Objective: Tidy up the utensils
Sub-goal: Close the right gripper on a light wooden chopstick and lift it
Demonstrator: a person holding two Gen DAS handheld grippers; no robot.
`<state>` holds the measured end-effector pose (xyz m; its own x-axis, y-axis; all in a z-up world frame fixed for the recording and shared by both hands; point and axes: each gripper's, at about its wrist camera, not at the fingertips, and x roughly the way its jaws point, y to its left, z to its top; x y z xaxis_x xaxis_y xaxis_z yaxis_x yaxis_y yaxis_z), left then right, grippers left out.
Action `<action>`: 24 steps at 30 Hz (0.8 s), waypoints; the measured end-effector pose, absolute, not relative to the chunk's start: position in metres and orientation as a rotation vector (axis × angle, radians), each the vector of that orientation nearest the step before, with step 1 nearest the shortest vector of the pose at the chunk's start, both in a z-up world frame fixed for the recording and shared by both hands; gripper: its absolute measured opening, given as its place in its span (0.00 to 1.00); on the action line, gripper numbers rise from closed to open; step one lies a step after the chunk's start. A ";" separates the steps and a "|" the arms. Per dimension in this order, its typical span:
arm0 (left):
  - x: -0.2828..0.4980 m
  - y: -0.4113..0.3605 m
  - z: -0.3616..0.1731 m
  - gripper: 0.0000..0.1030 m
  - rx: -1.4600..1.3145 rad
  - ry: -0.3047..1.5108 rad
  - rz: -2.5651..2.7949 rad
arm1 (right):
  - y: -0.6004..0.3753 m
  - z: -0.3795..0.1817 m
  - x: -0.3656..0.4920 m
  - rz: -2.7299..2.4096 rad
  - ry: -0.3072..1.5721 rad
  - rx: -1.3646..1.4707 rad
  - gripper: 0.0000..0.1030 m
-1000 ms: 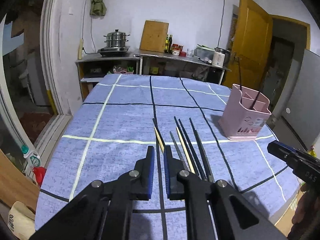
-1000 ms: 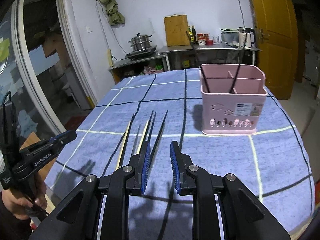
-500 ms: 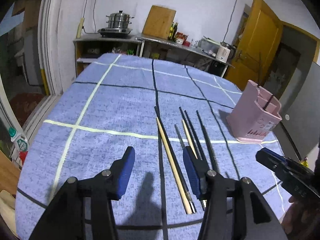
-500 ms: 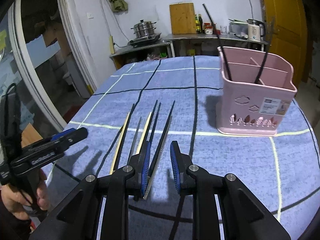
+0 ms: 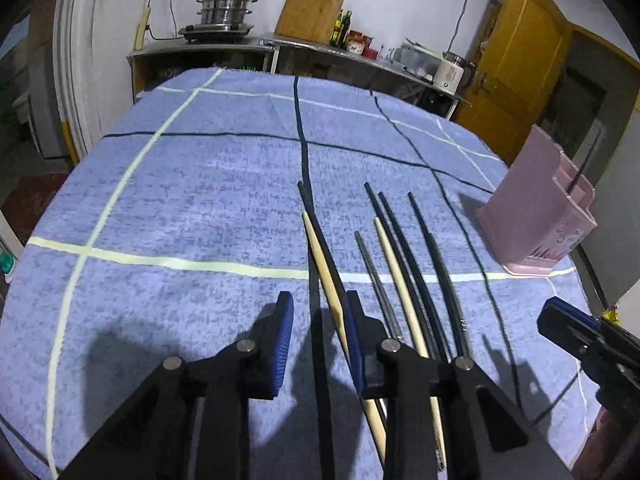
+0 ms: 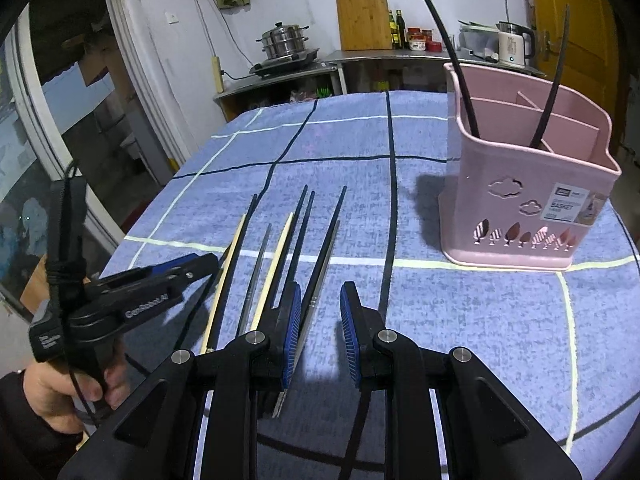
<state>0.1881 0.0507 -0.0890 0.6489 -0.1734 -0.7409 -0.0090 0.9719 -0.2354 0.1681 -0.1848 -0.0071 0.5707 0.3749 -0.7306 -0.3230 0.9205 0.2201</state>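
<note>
The left claw (image 5: 320, 340) is closing around the leftmost pale and black chopsticks (image 5: 324, 264) lying on the desk (image 5: 180, 200); it should pinch both squarely. The right claw (image 6: 320, 320) hangs part-open, empty, over the right chopsticks (image 6: 328, 236), the pink holder (image 6: 520, 200) beyond

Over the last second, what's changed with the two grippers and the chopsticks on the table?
The left gripper dropped toward the leftmost pale chopstick, opened wide, and its jaws are now closing around it, not yet pinching. The right gripper came down over the rightmost chopstick, gap unchanged, gripping nothing. The chopsticks, the pink basket and its two black chopsticks stayed put.
</note>
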 end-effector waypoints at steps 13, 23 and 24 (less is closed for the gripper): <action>0.196 0.045 -0.093 0.22 -0.190 0.868 -0.068 | -0.180 -0.022 0.180 0.423 0.902 0.082 0.21; 0.200 0.045 -0.091 0.09 -0.131 0.891 -0.048 | -0.167 -0.019 0.189 0.450 0.902 0.068 0.21; 0.199 0.048 -0.090 0.08 -0.135 0.893 -0.044 | -0.164 -0.019 0.190 0.456 0.901 0.066 0.21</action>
